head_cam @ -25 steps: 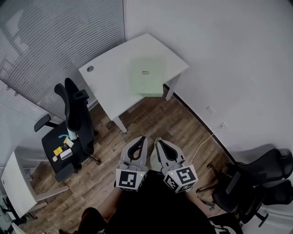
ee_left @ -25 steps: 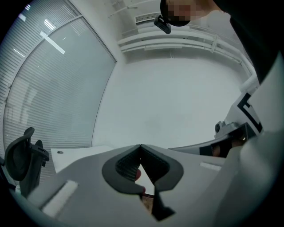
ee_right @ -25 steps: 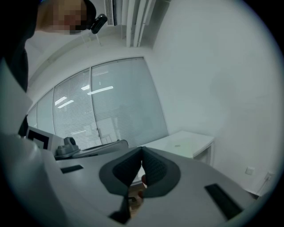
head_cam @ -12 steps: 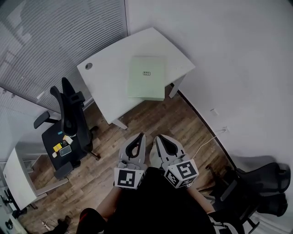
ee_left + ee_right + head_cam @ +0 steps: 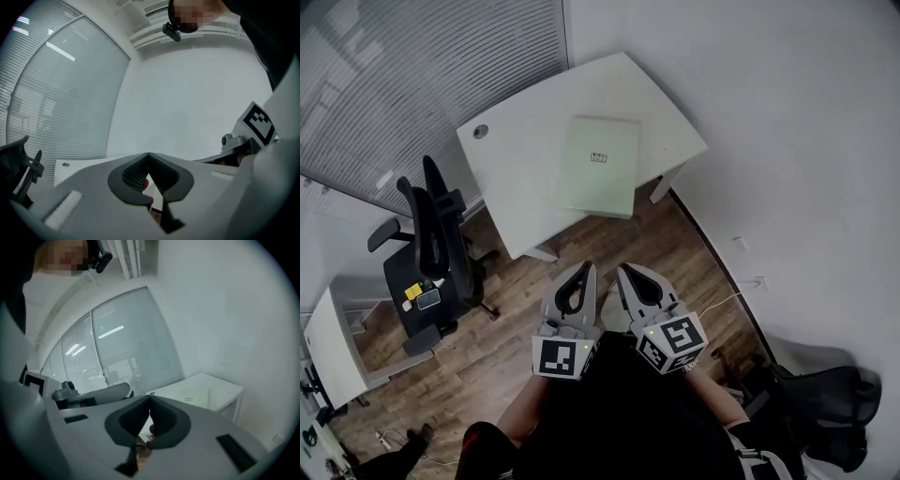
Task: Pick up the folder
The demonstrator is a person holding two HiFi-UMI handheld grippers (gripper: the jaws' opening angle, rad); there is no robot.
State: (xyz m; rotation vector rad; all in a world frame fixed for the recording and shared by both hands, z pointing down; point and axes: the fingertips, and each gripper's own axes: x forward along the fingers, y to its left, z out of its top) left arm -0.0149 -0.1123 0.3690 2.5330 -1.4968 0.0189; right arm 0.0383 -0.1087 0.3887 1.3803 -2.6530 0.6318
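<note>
Fingers of my left gripper and right gripper were together, empty, side by side near my body: nothing within reach. Folder lay far off on desk.

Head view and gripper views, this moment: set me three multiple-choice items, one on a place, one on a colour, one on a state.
1. Where does the folder lie?
A) on the white desk
B) on a chair seat
C) on the wooden floor

2. What colour is the folder?
A) red
B) pale green
C) black

3. How do the right gripper's jaws stand?
A) clamped on the folder
B) wide apart
C) together, empty

Answers:
1 A, it lies flat on the desktop.
2 B, its cover is pale green against the white top.
3 C, in the right gripper view the tips meet with nothing between them.
</note>
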